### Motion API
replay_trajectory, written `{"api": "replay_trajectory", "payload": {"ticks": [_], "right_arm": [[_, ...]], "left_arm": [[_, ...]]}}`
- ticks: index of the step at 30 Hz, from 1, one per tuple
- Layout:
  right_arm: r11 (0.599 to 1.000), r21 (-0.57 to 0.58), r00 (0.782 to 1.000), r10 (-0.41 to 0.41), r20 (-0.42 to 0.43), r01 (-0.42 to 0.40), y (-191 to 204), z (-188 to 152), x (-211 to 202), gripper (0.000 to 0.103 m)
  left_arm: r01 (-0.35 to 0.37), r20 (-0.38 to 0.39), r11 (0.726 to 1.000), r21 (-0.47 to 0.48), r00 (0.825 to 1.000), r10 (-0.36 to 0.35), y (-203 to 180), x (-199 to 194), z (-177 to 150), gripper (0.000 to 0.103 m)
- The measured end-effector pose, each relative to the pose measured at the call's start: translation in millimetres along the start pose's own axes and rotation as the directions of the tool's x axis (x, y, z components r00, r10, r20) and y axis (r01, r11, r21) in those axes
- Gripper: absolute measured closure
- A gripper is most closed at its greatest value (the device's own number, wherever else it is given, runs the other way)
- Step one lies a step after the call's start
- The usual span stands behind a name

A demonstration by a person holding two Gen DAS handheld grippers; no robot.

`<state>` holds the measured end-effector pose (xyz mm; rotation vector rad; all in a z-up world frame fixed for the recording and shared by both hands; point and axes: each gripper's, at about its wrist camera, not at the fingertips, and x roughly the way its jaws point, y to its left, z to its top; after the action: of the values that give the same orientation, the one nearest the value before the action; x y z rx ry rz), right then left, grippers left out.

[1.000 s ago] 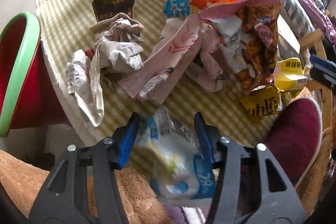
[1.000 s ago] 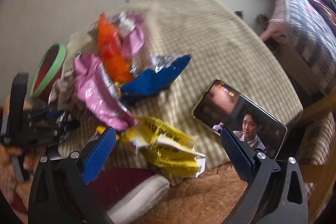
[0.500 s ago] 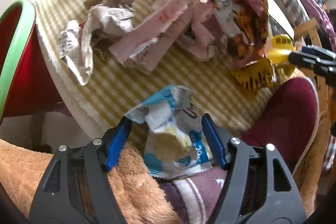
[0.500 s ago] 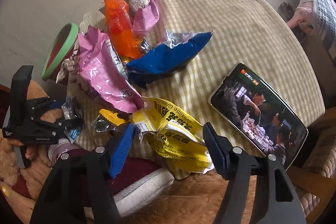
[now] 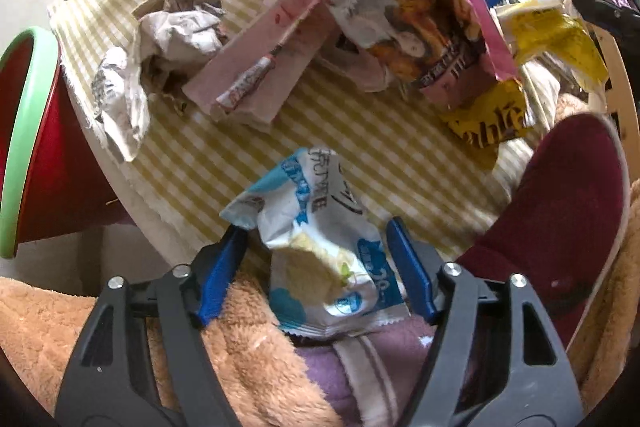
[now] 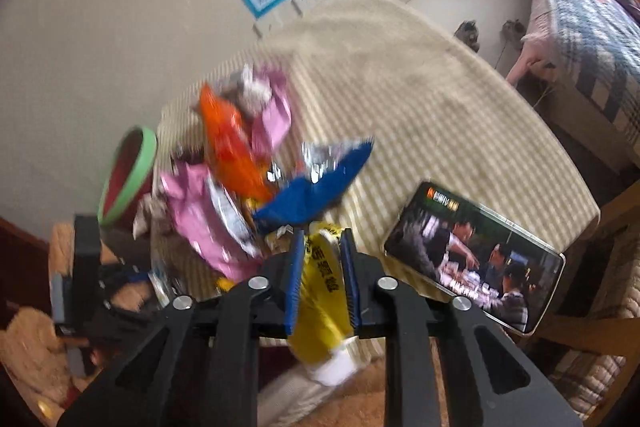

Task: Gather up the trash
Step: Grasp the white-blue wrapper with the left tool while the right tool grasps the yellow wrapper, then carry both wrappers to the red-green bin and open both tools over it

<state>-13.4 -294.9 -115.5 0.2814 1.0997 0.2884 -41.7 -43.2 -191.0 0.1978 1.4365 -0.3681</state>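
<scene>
The right gripper [image 6: 320, 279] had just closed its jaws on a yellow wrapper [image 6: 320, 291]; the left gripper [image 5: 316, 267] pinched a blue-white wrapper [image 5: 320, 251]; most trash remained on the surface [image 5: 360, 147], bin [image 5: 24, 131] beside it.

Crumpled wrappers [image 5: 420, 19] heaped on tablecloth [image 5: 360, 131]

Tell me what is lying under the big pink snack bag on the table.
Under the pink snack bag lie crumpled white wrappers and a flattened pink box. Anything deeper in the pile is covered.
</scene>
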Motion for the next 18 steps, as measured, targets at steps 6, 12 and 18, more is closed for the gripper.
{"api": "replay_trajectory", "payload": {"ticks": [6, 12, 18], "right_arm": [[1.000, -0.027, 1.000, -0.007, 0.002, 0.007, 9, 3, 0, 0.098], [0.989, -0.084, 0.992, -0.124, -0.022, 0.122, 0, -7, -2, 0.042], [0.955, -0.210, 0.970, -0.231, -0.077, 0.211, 1, -16, 15, 0.037]], "left_arm": [[0.077, 0.047, 0.992, -0.098, 0.996, -0.073, 22, -16, 4, 0.075], [0.111, 0.215, 0.989, -0.098, 0.973, -0.088, 29, -59, 5, 0.077], [0.077, 0.404, 0.992, -0.103, 0.914, -0.029, 32, -99, 9, 0.077]]}}
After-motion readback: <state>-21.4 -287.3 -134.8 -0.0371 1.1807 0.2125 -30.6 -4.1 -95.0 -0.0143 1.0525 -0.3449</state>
